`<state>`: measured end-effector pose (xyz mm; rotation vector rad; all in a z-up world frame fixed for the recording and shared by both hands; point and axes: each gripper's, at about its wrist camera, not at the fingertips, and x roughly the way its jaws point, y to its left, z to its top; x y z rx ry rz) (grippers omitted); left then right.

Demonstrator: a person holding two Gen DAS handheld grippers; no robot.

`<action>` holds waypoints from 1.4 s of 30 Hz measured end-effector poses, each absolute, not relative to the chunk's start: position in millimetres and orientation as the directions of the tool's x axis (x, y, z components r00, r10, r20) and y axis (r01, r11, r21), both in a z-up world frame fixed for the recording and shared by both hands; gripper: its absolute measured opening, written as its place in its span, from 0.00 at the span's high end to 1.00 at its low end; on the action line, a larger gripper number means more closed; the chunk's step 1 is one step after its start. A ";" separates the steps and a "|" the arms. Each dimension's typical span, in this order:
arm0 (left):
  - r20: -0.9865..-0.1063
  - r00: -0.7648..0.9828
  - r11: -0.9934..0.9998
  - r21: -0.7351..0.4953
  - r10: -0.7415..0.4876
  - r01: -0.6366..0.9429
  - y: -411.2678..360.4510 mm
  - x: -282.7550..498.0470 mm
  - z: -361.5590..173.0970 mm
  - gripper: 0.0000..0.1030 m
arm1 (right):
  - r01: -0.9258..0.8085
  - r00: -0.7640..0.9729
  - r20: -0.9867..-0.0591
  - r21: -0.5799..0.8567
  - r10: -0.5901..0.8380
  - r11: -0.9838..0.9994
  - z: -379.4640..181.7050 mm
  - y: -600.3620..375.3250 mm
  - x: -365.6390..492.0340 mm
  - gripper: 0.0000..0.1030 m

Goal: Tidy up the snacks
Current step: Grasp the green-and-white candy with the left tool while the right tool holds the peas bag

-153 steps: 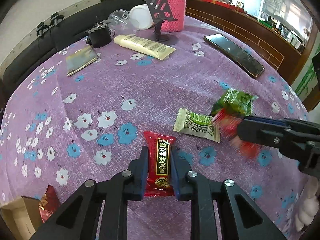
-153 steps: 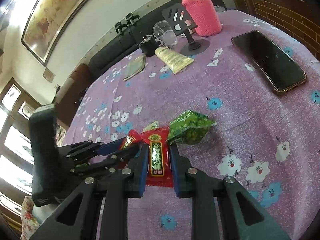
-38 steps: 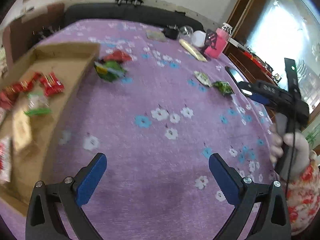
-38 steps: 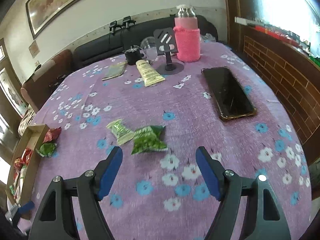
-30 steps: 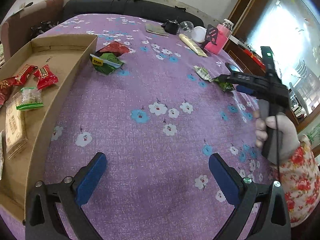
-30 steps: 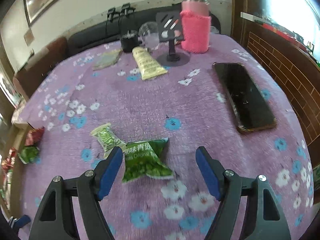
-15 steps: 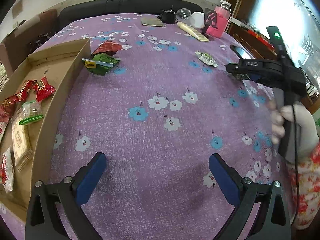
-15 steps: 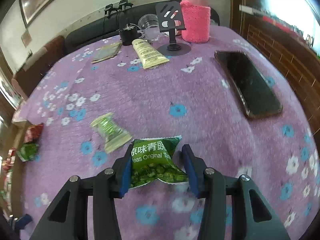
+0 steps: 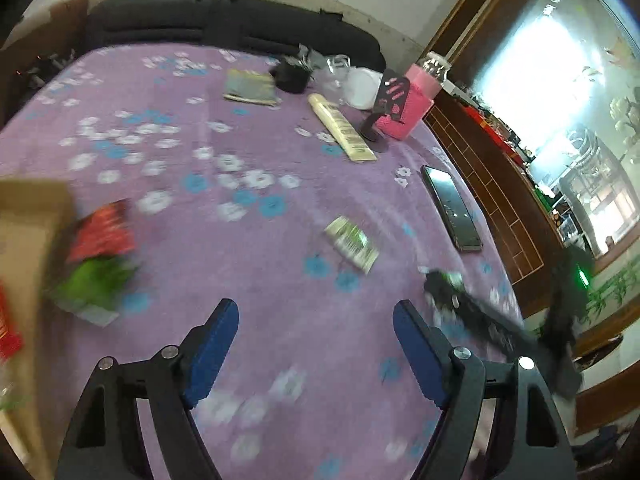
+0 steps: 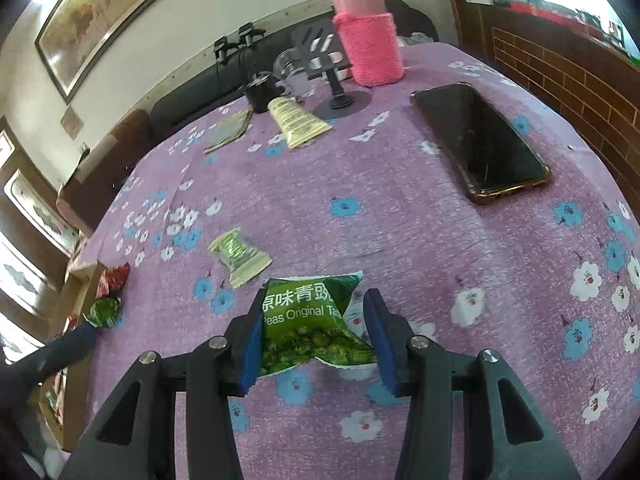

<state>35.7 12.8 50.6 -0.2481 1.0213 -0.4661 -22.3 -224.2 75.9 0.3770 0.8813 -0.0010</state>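
Note:
My right gripper is closed around a green pea snack bag that lies on the purple flowered tablecloth. A pale green snack packet lies just beyond it to the left; it also shows in the left wrist view. My left gripper is open and empty above the cloth. A red packet and a green packet lie beside the cardboard box at the left. The right gripper shows blurred at the right of the left wrist view.
A black phone lies at the right. At the far edge stand a pink-sleeved bottle, a black phone stand, a cream tube, a clear cup and a flat pouch. The cardboard box sits at the left table edge.
My right gripper has narrowed onto the green pea bag. My left gripper has swung right and forward toward the table's middle, still open, so the box slid to the view's left edge.

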 end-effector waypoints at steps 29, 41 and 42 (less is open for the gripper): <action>-0.816 0.434 0.874 -0.166 -0.381 0.456 -73.1 61.2 35.4 0.87 | 0.239 0.688 -0.716 0.380 0.120 0.894 82.5 -253.4 -29.3 0.56; -0.833 0.473 0.874 -0.028 -0.289 0.485 -114.2 99.8 12.4 0.79 | 0.238 0.701 -0.702 0.393 0.123 0.888 86.0 -256.8 -30.8 0.56; -0.837 0.466 0.875 -0.031 -0.287 0.482 -113.2 98.4 13.2 0.79 | 0.238 0.703 -0.702 0.386 0.116 0.891 86.5 -256.2 -31.1 0.56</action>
